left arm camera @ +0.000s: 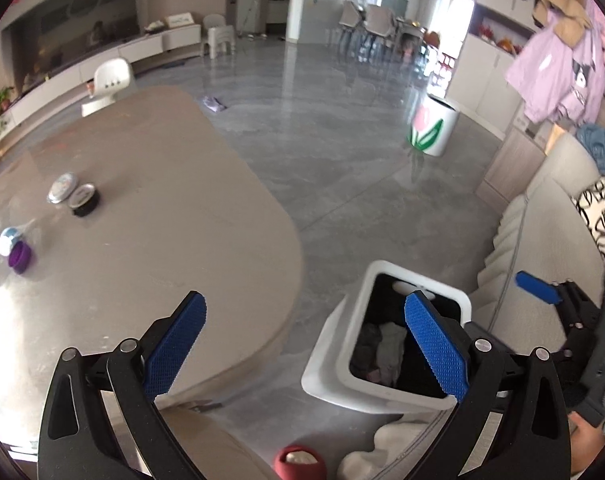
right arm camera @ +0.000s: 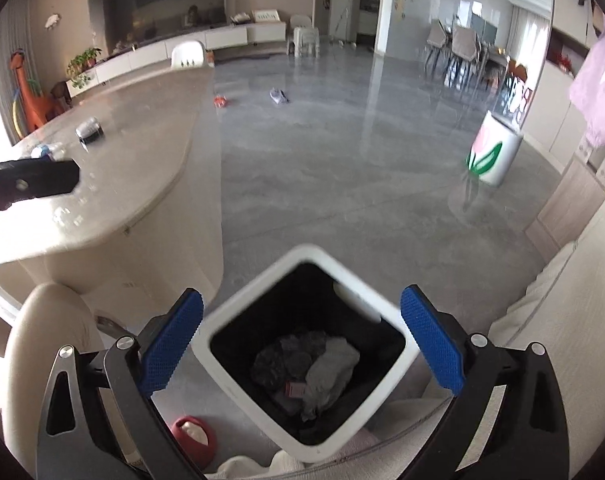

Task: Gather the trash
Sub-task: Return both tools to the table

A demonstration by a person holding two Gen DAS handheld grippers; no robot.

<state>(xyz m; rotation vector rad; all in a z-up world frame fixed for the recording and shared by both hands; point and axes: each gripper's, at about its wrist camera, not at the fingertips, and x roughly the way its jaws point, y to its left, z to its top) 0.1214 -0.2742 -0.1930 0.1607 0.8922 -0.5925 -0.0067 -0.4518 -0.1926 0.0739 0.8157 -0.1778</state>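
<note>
Floor: polished grey stone look, glossy with window reflections; it runs under everything around the trash bin.
Table: one beige top, smooth and matte, with a rounded end; it stands just beside the trash bin, on the bin's left in both views.
Sofa: one, pale ribbed fabric, on the bin's far side from the table.
Trash bin: one, on the floor; square white plastic shell with rounded corners and a black liner inside.
Tulip bin: one white cylinder painted with a pink flower and green leaves, well apart from the trash bin, farther across the floor.
Left gripper: black frame, two blue pads with a knurled texture; jaws spread wide and empty, one pad over the table edge, the other over the trash bin's mouth.
Right gripper: same build; jaws spread wide directly over the trash bin's opening, with nothing between the pads.
Trash: crumpled grey pieces, soft and papery, lying on the bin's bottom, with one small reddish scrap among them; exact count cannot be told.
Round tins: two, shiny metal lids, touching each other on the table, well apart from the bin.
Purple cup: one small ribbed plastic piece, farther along the table from the bin than the tins.
Red slipper: one, rounded, on the floor just beside the bin's near corner.
</note>
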